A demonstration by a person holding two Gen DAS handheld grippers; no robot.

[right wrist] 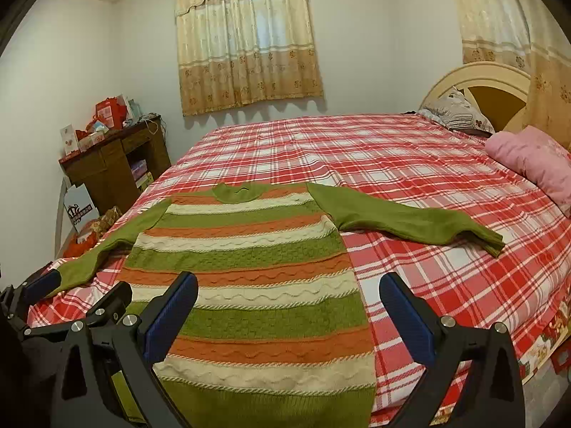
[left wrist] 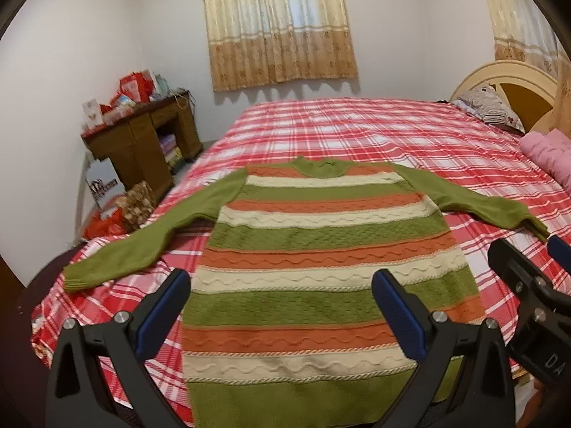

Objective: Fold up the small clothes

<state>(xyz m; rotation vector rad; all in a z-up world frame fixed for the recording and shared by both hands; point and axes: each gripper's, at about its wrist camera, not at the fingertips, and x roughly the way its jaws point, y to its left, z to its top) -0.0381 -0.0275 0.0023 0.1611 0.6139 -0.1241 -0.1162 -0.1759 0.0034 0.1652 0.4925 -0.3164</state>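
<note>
A small knit sweater (left wrist: 321,249) with green, orange and cream stripes lies flat on the red plaid bed (left wrist: 392,132), neck away from me, both green sleeves spread out to the sides. It also shows in the right wrist view (right wrist: 257,285). My left gripper (left wrist: 282,285) is open and empty, held above the sweater's lower body. My right gripper (right wrist: 289,289) is open and empty, above the sweater's lower right edge. The right gripper also shows at the right edge of the left wrist view (left wrist: 528,285). The left gripper shows at the lower left of the right wrist view (right wrist: 71,292).
A pink quilt (right wrist: 535,160) and a striped pillow (right wrist: 456,110) lie at the headboard (right wrist: 492,82) on the right. A brown desk (left wrist: 142,139) with red boxes stands at the far left, with bags (left wrist: 117,207) on the floor beside the bed. Curtains (left wrist: 278,25) hang behind.
</note>
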